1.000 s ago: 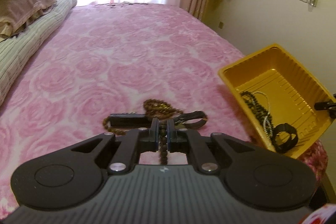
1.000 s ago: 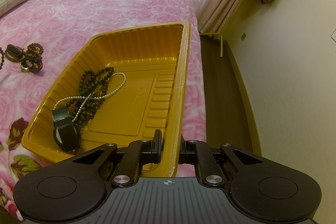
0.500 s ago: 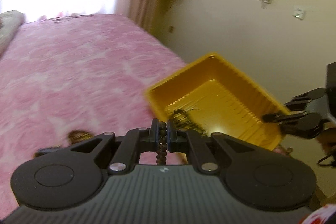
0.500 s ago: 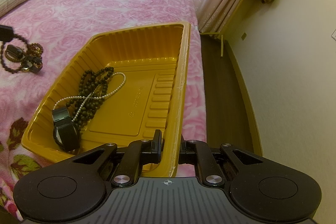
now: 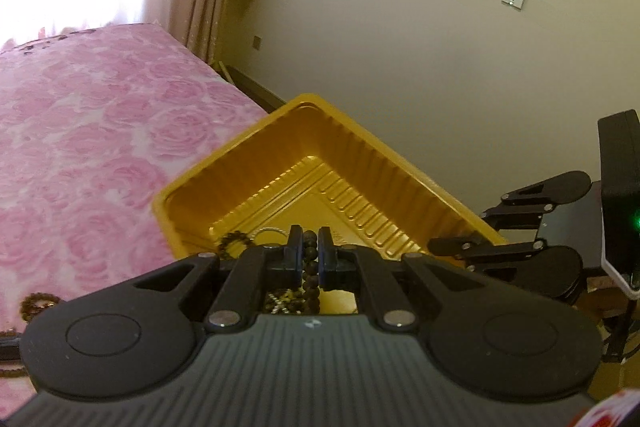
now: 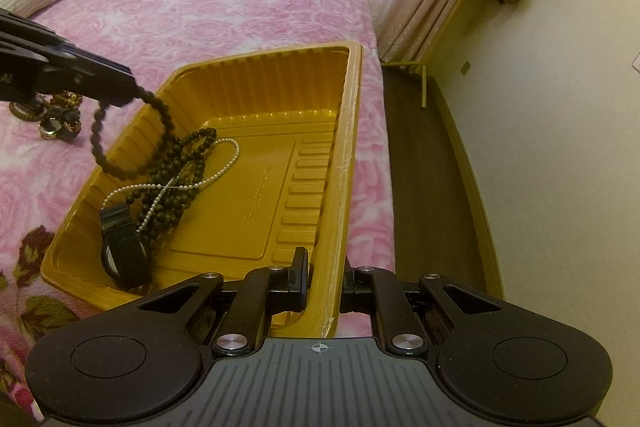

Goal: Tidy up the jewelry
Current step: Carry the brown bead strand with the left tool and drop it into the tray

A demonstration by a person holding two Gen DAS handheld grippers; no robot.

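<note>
From the left wrist, the left gripper (image 5: 311, 254) is pinching a bead bracelet (image 5: 310, 281) between nearly shut fingers, the yellow tray (image 5: 400, 163) lying just beyond the fingertips. From the right wrist, the right gripper (image 6: 323, 277) is clamping the tray's near rim, while the bracelet (image 6: 120, 139) is dangling over the tray's left wall, above the necklaces (image 6: 180, 179) and watch (image 6: 124, 251).

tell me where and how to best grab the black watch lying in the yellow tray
Grip the black watch by its strap loop, which stands up above the round face near the tray's near-left corner. Come straight down from above, since the tray wall crowds its left side and the beads lie against its right.
</note>
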